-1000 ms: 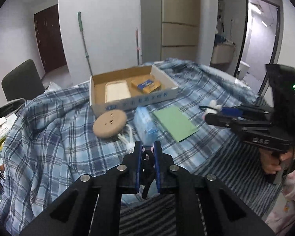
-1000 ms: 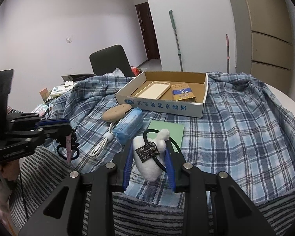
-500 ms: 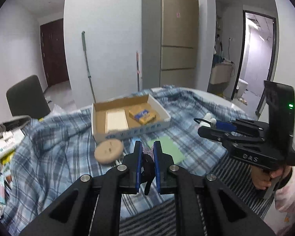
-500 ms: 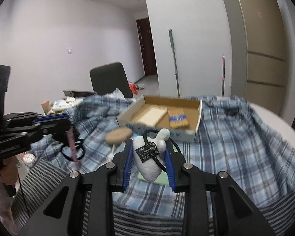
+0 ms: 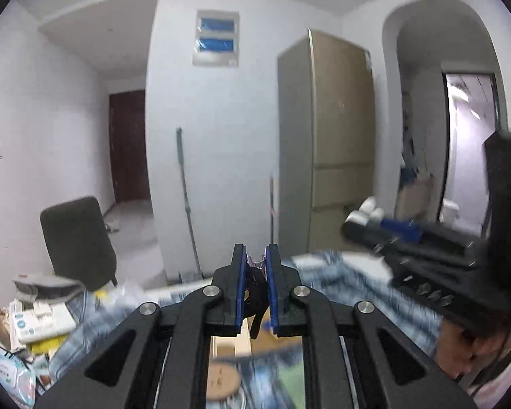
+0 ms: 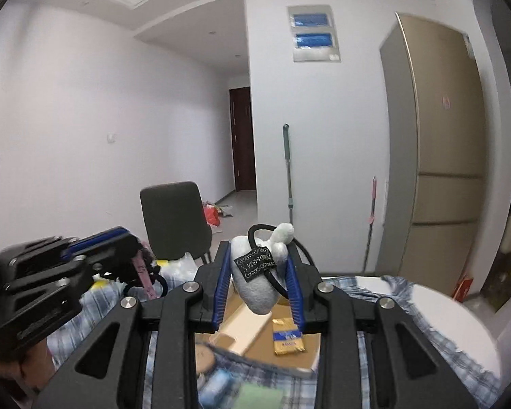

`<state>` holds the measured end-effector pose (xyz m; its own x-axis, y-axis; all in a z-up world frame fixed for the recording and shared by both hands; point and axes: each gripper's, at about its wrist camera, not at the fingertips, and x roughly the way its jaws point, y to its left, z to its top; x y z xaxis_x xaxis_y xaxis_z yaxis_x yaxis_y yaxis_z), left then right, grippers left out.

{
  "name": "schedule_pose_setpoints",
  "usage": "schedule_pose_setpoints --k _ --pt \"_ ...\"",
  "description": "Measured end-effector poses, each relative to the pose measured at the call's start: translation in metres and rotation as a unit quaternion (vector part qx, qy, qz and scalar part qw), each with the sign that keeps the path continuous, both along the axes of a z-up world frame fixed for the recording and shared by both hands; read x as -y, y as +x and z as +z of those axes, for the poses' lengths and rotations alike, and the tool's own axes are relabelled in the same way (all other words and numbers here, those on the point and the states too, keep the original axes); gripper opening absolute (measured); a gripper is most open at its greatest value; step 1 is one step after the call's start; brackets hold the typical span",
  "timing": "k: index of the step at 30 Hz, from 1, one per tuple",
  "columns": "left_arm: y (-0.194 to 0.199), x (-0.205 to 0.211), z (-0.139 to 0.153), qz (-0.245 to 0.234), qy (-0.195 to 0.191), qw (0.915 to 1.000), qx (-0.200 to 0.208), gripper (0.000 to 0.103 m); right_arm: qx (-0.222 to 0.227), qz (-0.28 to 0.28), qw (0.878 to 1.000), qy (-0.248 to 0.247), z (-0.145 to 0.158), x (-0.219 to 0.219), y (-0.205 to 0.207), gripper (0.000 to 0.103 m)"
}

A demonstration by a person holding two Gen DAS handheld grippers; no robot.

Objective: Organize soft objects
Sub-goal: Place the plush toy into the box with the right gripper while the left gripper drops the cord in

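Both wrist views near-level over table, sharing fridge [image 5: 327, 143], chair [image 6: 175, 220]

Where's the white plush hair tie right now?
The white plush hair tie is clamped in the right gripper, held above the cardboard box; in the left wrist view it shows at right.

Matt black plastic w/ shiny metal bolts is seen on the right gripper [image 6: 258, 271], its pads blue & rubbery; the white plush toy [image 6: 257, 289] clamped there looks fuzzy, w/ a black woven label. A soft woven plaid cloth [image 6: 397, 293] is spread over the table, & the cardboard box [image 6: 291, 354] looks matt brown, holding a glossy gold packet [image 6: 287, 337]. The fridge [image 6: 436, 156] is finished in smooth, brushed-looking gold metal.
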<state>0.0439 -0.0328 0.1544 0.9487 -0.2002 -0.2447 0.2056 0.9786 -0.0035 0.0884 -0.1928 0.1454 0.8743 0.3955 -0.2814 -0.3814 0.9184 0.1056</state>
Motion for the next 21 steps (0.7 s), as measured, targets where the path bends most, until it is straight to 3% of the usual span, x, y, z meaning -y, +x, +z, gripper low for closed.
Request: schedule_pose_setpoints --k 4,8,13,17,19,21 --pt "0.024 -0.001 0.015 0.016 -0.020 0.9996 0.014 0.012 -0.023 -0.018 0.999 0.042 0.001 0.004 0.042 0.029" --pt "0.047 -0.012 0.010 0.048 -0.034 0.9982 0.013 0.012 -0.043 -0.035 0.997 0.056 -0.017 0.010 0.067 0.029" --pt "0.081 -0.022 -0.027 0.046 -0.034 0.9982 -0.021 0.012 -0.092 -0.036 0.995 0.019 -0.066 0.002 0.091 0.029" --pt "0.114 -0.023 -0.064 0.042 -0.009 0.9973 -0.059 0.012 -0.151 -0.032 0.988 0.003 -0.103 -0.001 0.110 0.029" --pt "0.131 -0.026 -0.082 0.048 -0.001 0.9954 -0.082 0.012 -0.170 -0.030 0.985 -0.007 -0.117 -0.003 0.117 0.029" --pt "0.150 -0.032 -0.104 0.042 -0.022 0.9904 -0.130 0.012 -0.182 -0.030 0.983 -0.024 -0.129 -0.006 0.123 0.029"
